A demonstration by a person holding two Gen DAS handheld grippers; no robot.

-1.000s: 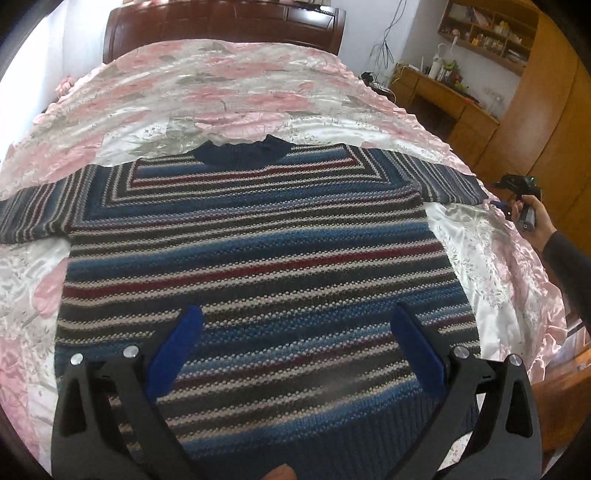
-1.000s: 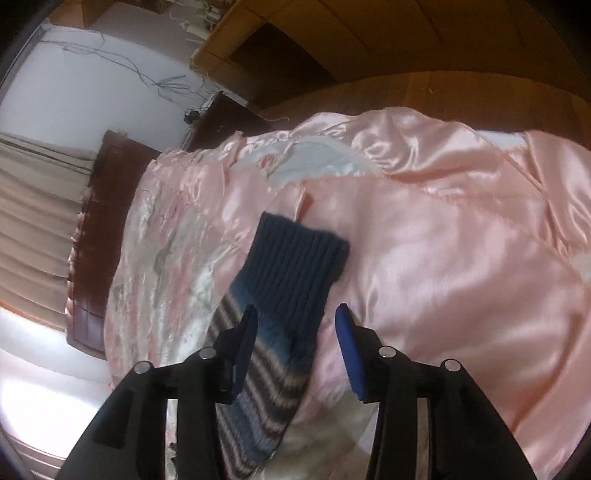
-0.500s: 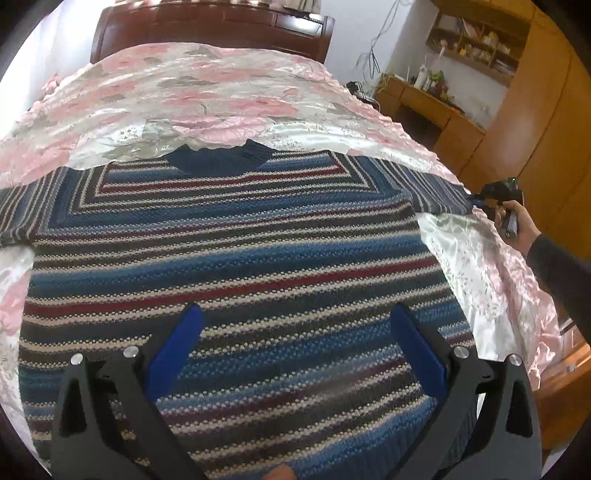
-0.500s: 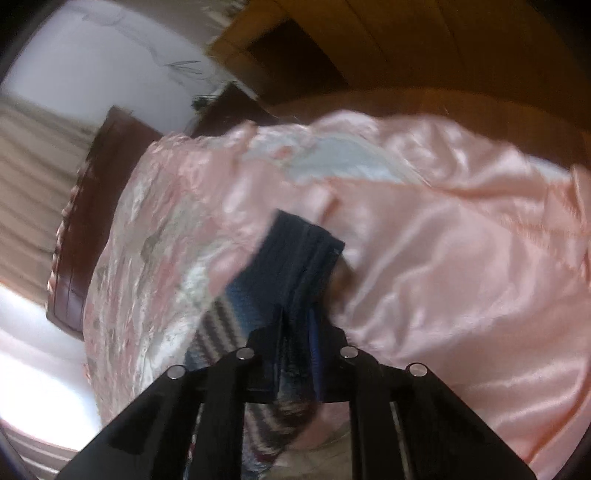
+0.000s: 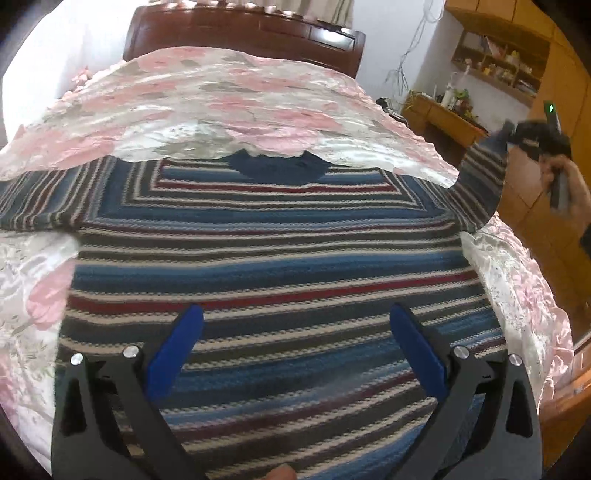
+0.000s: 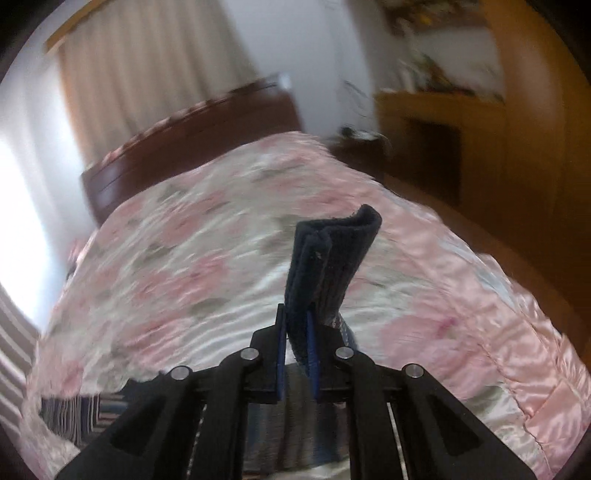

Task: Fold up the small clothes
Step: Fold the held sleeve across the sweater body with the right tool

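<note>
Sweater (image 5: pixel 273 258): striped, flat on my bed (image 5: pixel 229 96), collar toward the headboard (image 5: pixel 243 27).
Sleeve (image 5: pixel 480 184): right one raised off the cover.
Cuff (image 6: pixel 328 266): navy, pinched in my right tongs (image 6: pixel 295 354).
Left tongs (image 5: pixel 295 332): spread wide above the hem, holding nothing.

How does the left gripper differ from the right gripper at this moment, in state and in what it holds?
The left gripper is open, with nothing between its fingers; the right gripper is shut on the sweater cuff. The left one hovers over the sweater body, which lies flat on the bed; the right one holds its sleeve raised. Both have blue pads.
</note>
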